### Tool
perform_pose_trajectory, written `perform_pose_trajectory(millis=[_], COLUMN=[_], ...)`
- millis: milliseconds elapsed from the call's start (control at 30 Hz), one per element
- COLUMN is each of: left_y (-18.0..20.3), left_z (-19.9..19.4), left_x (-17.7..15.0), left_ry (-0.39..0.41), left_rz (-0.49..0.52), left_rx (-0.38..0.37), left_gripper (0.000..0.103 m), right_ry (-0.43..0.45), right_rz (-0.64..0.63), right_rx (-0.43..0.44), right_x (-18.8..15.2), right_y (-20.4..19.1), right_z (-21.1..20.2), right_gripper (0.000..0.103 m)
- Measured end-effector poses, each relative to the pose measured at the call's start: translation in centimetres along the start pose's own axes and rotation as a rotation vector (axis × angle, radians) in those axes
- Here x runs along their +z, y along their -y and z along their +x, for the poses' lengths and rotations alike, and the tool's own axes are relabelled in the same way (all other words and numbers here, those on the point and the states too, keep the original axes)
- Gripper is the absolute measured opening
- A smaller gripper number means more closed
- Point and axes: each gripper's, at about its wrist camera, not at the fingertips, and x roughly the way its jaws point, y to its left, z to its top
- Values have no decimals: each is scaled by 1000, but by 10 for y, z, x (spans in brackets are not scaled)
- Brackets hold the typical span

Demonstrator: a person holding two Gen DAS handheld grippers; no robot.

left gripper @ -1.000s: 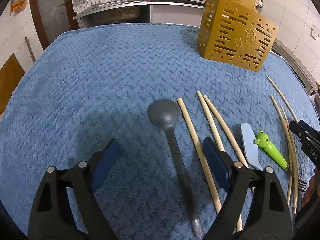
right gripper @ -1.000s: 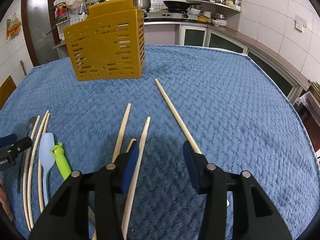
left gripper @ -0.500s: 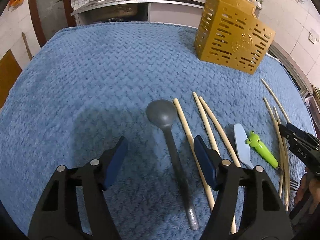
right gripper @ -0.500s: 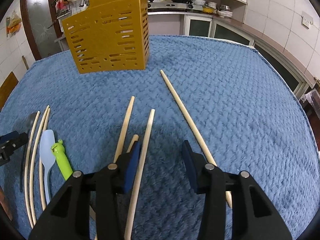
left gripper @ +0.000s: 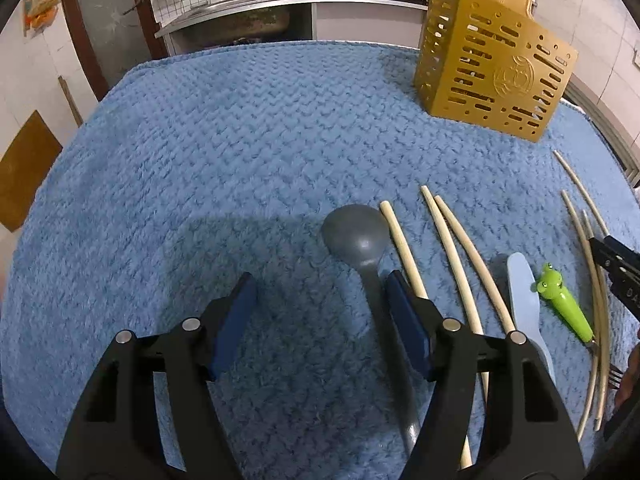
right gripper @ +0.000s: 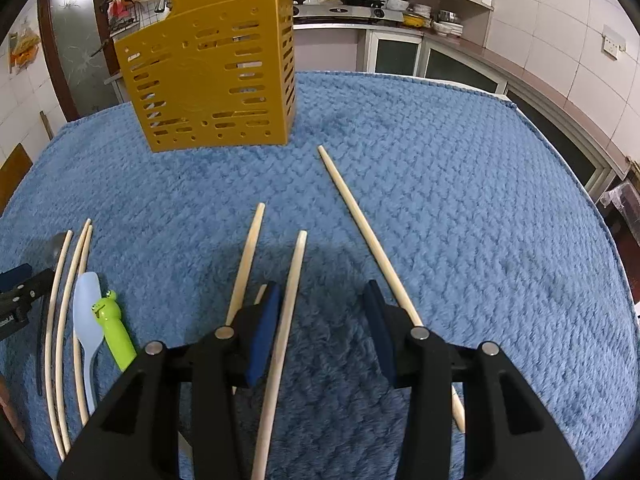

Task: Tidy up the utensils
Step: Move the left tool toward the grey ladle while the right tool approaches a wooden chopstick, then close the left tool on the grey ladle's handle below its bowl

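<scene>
A yellow slotted utensil holder (left gripper: 494, 58) stands upright at the back of the blue cloth; it also shows in the right wrist view (right gripper: 208, 72). A grey ladle (left gripper: 360, 240) lies flat, its handle passing just inside the right finger of my open left gripper (left gripper: 320, 312). Wooden chopsticks (left gripper: 460, 256) lie beside it, then a light blue spatula (left gripper: 522, 292) and a green frog-handled fork (left gripper: 560, 304). My right gripper (right gripper: 320, 320) is open low over the cloth; one chopstick (right gripper: 286, 312) lies between its fingers, others (right gripper: 360, 232) just outside.
The blue towel (left gripper: 200, 160) covers the whole table. Kitchen counters, a stove and shelves (right gripper: 400, 8) run behind and to the right. A door (left gripper: 100, 12) stands at the far left. More chopsticks (right gripper: 64, 300) lie at the left.
My left gripper moved left and lower, so the ladle handle now sits by its right finger; its jaws narrowed somewhat. My right gripper moved slightly forward and down over the chopsticks.
</scene>
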Motion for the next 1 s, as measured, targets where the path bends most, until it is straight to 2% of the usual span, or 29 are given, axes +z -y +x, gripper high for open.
perform_pose_trajectory(millis=[333,500,600,833,933,1000], left_y=[-1,-2,-1,0,2,5], left_z=[15,17,17,23,22,20], left_x=[19,21,23,31,30,29], left_ry=[-31,-30,-38,-55,-45,-35], left_rz=[13,13,23,29,40,52], left_rx=[7,-1,-8,-7,-6,-7], left_gripper=[75,75,75,75,71,63], right_ry=[-29,-26,-23,-36,-46,-42], right_rz=[10,5,12,2,3,3], right_rx=[3,6,28,25,30,30], right_x=[4,4,4,6,8,8], right_y=[3,1,2,0,0,0], right_z=[3,2,1,3,4,3], right_gripper=[44,43,36,37,38,37])
